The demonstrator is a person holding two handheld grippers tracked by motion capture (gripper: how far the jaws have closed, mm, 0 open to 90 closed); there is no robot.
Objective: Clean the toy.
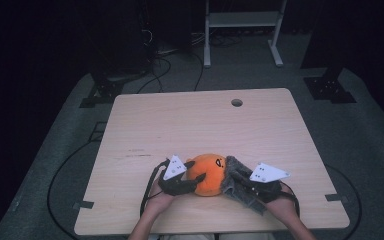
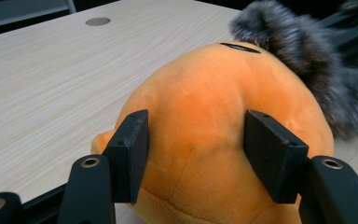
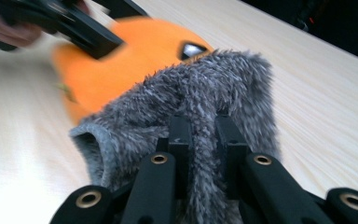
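A light wooden table [image 1: 155, 125] with one round hole [image 1: 236, 102] is occupied by an orange plush toy [image 1: 207, 172] and grey furry fabric [image 1: 235, 177].

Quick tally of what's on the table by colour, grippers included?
Orange: 1, plush
Grey: 1, furry cloth
Black: 2, left gripper clamped on the plush, right gripper pinching the furry cloth
Total: 4

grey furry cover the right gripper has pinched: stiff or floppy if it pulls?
Probably floppy: the grey furry cover bunches into a fold between the right gripper jaws. Likely light and grippy rather than slippery, given its long pile. It drapes on the orange plush toy, so pulling may drag that along.
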